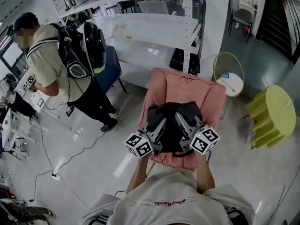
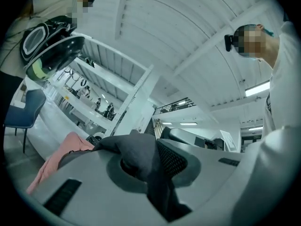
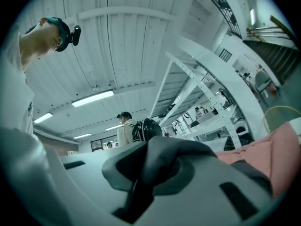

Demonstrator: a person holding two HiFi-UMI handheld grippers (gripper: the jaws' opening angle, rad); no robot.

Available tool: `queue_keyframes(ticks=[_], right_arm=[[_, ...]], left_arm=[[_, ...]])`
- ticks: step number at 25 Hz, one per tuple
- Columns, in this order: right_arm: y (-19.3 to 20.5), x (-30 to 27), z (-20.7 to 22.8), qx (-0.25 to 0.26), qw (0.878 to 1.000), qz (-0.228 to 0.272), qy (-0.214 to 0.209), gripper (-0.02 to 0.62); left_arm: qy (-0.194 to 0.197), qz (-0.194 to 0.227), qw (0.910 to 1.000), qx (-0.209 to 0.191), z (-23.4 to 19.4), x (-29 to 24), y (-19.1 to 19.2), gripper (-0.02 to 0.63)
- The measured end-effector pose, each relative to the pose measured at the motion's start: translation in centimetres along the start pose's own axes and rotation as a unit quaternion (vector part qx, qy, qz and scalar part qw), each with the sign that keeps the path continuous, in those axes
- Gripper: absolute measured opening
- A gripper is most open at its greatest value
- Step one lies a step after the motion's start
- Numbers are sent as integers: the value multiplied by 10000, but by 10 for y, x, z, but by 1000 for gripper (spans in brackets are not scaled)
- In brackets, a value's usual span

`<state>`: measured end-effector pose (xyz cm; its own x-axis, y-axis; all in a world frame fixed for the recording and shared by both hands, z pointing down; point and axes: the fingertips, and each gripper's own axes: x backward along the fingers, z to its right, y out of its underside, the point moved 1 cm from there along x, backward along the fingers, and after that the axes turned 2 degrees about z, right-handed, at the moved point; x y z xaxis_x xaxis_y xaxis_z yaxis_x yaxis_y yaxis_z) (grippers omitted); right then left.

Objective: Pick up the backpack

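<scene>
The backpack is a soft, dark grey to black fabric bag, slumped and creased into a rounded heap with no stiff outline. It sits over the seat of a pink padded chair whose quilted cover is rumpled; whether its underside rests on the cushion cannot be made out. From the head view the bag's wider span runs left to right, with its gathered top facing near, toward the person, and a thin dark strap looping below its near edge.

The left gripper and the right gripper are smooth grey moulded plastic, each carrying a cube with black-and-white square markers at its near end. They converge on the bag's near top from the left and the right, so the bag's bulk lies between and just beyond their tips. In the left gripper view a fold of matte grey cloth, next to a patch of black mesh, is pinched between the nearly closed jaws. In the right gripper view a thick dark fold is clamped the same way.

A yellow round table stands at the right, well apart, on the glossy pale floor.
</scene>
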<state>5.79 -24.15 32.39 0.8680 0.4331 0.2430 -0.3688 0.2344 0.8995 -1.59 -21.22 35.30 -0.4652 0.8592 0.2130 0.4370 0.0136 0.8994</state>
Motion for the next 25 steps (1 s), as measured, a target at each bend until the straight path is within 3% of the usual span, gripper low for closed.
queue_keyframes(ticks=[10, 25], right_arm=[[30, 79, -57, -143, 9988, 75, 456, 54], [41, 147, -113, -309, 9990, 31, 327, 54]], left_arm=[[237, -322, 9992, 94, 64, 62, 33, 63], [150, -232, 9993, 252, 127, 117, 52, 60]])
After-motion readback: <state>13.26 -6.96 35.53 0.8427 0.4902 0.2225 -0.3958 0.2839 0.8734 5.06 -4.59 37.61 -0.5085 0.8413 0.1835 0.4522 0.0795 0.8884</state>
